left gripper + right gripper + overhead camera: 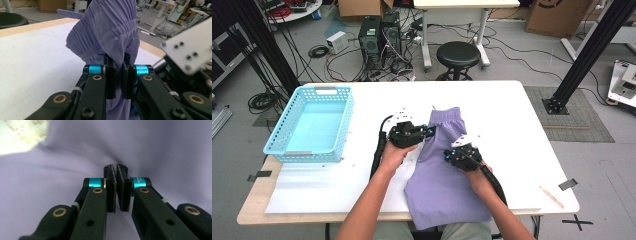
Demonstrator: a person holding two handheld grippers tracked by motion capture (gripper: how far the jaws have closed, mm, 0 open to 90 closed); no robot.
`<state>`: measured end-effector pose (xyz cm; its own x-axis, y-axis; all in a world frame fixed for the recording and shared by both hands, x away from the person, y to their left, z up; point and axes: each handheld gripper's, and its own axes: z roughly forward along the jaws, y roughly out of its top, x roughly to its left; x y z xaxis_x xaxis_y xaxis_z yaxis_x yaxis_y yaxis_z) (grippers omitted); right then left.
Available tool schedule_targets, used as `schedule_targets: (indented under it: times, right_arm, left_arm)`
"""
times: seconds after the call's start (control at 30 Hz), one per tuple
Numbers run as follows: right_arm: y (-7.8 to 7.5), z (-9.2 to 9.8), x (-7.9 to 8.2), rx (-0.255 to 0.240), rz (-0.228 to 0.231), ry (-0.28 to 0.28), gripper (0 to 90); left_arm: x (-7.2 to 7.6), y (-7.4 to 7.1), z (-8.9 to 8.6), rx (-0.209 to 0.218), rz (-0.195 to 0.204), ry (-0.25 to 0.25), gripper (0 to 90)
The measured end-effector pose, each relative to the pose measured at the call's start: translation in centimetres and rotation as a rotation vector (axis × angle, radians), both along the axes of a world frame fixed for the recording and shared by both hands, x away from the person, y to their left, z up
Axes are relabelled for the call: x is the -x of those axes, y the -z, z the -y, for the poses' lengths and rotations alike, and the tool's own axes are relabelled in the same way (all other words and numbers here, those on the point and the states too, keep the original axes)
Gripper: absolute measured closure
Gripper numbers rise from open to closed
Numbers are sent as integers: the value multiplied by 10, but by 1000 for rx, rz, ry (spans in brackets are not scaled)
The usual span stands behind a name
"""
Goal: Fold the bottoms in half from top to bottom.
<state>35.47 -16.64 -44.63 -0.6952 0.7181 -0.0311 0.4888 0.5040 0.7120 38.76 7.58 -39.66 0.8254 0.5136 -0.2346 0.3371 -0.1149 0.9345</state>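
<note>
A pair of purple shorts (444, 187) lies on the white table (504, 112), with the gathered waistband at the far end. My left gripper (428, 132) is shut on the left edge of the cloth near the waistband. In the left gripper view the jaws (117, 60) pinch a fold of the shorts (110, 27), which rises above them. My right gripper (449, 153) rests on the middle of the shorts. In the right gripper view its jaws (115, 168) stand closed on the purple fabric (162, 150), with wrinkles running into the tips.
A light blue plastic basket (309, 152) stands on the table's left side. A thin wooden stick (552, 196) lies near the front right corner. Behind the table are a black stool (458, 54), computers and cables on the floor.
</note>
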Motion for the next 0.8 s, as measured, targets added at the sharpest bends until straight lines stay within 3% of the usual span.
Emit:
schedule_targets:
  times: [0.13,0.23,0.43,0.63,0.8]
  right_arm:
    - [-2,30,10,-46,7,35,839]
    - [-7,56,17,-96,7,73,817]
    - [-16,91,22,-147,27,151,788]
    - [-17,109,26,-164,33,201,779]
    - [-17,112,34,-162,35,205,762]
  left_arm:
    - [14,2,-2,-1,10,27,843]
    - [26,4,-2,-22,22,41,843]
    - [49,10,2,-66,46,91,842]
    - [69,22,7,-118,68,136,839]
    - [84,33,13,-170,59,215,818]
